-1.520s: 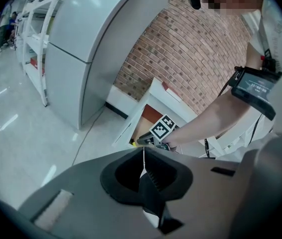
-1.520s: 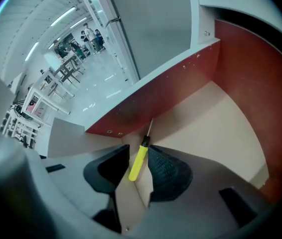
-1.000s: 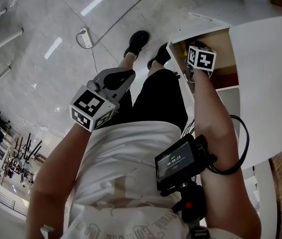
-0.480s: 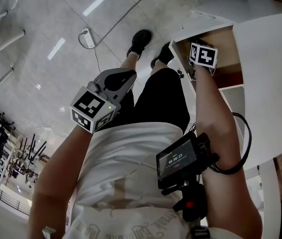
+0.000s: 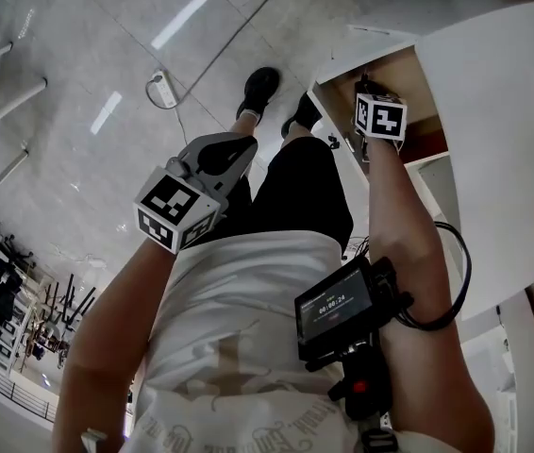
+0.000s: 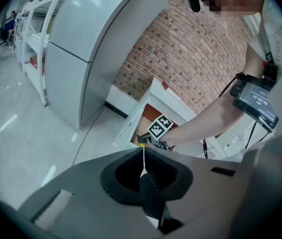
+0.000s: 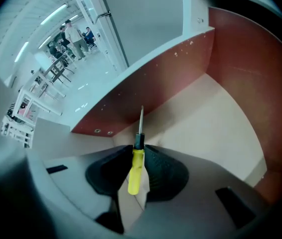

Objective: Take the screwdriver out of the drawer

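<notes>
Inside drawer (image 7: 215, 123), right gripper (image 7: 140, 151) jaws just closing on screwdriver (image 7: 136, 171).

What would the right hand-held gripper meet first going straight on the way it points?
Probably the drawer floor by its red-brown wall; the right hand-held gripper, jaws just closed further, grips the screwdriver.

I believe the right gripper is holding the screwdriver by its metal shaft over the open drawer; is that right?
Not quite: the right gripper, whose jaws have just been closing, grips the screwdriver by its yellow handle, with the metal shaft pointing out beyond the jaws over the open drawer. The right gripper view shows this.
</notes>
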Available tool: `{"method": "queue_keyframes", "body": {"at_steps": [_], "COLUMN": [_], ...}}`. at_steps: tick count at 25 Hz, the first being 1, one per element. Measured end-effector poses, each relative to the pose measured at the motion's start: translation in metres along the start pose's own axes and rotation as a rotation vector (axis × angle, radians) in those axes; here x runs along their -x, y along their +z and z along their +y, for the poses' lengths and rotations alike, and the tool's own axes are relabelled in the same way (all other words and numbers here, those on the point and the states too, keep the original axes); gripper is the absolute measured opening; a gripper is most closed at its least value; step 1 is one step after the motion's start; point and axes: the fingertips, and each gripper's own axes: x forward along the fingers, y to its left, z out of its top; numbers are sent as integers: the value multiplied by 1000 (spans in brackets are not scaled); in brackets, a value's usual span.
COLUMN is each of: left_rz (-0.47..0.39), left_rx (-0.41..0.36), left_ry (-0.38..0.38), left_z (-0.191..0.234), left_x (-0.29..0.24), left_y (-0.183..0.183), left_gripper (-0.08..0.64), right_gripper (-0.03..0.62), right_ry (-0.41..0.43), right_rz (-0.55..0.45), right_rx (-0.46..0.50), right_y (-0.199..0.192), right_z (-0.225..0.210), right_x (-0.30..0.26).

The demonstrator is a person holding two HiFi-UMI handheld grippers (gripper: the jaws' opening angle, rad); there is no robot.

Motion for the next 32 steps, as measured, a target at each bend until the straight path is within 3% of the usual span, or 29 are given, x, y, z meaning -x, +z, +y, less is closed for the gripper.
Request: {"method": "queue_keyframes", "body": {"at_steps": [6, 16, 26, 32], "left_rz": [12, 6, 26, 39], "left_rx": [-56, -164, -257, -301], "left_ry": [-46, -123, -165, -192], "left_z": [-10, -29, -32, -35], "left_x": [-4, 4, 26, 35], "left_y": [8, 37, 44, 48], "left_gripper": [9, 9, 9, 9], "right_gripper": [66, 66, 66, 66], "right_ry": [-8, -33, -66, -102], "right_rz": [-15, -33, -127, -183], "right_rx": [27, 160, 151, 86], "right_y": [-6, -22, -23, -31], "right_z": [1, 21, 39, 45], "right_x": [19, 78, 134, 166]}}
